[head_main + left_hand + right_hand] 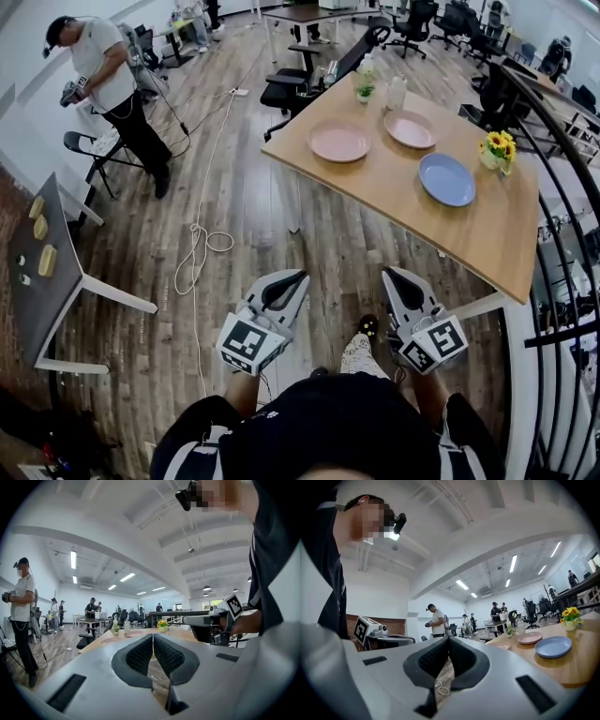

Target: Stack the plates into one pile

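On the wooden table lie two pink plates and a blue plate, each apart from the others. My left gripper and right gripper are held low in front of me over the floor, short of the table's near edge. Both are shut with nothing between the jaws. The right gripper view shows the blue plate and a pink plate to the right of its closed jaws. In the left gripper view the jaws meet in front of the table, with a pink plate just left of them.
A pot of yellow flowers, a bottle and a cup also stand on the table. A black office chair is behind it. A cable loops on the floor. A dark side table stands left, a railing right, and a person far left.
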`<action>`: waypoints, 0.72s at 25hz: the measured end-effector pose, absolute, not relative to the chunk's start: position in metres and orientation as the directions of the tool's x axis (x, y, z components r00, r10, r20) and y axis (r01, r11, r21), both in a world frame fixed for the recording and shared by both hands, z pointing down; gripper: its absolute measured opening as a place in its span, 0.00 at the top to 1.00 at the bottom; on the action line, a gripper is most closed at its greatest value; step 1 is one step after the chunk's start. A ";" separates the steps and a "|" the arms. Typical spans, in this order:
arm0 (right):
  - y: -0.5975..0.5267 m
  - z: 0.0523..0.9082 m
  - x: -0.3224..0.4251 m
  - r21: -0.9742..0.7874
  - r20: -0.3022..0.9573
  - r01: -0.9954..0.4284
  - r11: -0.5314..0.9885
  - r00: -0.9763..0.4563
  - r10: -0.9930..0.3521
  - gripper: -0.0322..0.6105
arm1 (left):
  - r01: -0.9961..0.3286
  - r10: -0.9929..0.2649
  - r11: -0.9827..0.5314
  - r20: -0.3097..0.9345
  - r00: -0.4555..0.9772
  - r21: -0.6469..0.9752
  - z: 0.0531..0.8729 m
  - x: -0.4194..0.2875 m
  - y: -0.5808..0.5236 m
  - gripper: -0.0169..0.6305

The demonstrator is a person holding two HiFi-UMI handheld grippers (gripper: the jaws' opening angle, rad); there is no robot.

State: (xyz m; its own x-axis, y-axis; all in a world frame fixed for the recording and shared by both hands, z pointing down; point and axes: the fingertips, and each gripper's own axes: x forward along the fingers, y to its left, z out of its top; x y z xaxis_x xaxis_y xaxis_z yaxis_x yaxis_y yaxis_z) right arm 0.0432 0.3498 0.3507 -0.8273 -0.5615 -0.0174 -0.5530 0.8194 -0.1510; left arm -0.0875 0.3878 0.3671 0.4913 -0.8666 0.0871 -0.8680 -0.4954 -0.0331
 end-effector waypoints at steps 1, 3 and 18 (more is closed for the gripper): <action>0.342 0.349 0.046 -0.153 -0.027 -0.550 0.821 -0.828 -0.560 0.95 | -0.866 -0.865 -0.498 0.088 0.494 -0.038 0.366 -0.084 0.379 0.95; 0.324 0.347 0.054 -0.152 -0.040 -0.553 0.819 -0.825 -0.564 0.95 | -0.863 -0.862 -0.503 0.093 0.498 -0.046 0.364 -0.078 0.361 0.95; 0.191 0.348 0.109 -0.154 -0.023 -0.585 0.797 -0.804 -0.594 0.95 | -0.866 -0.861 -0.498 0.140 0.488 -0.047 0.357 -0.035 0.234 0.95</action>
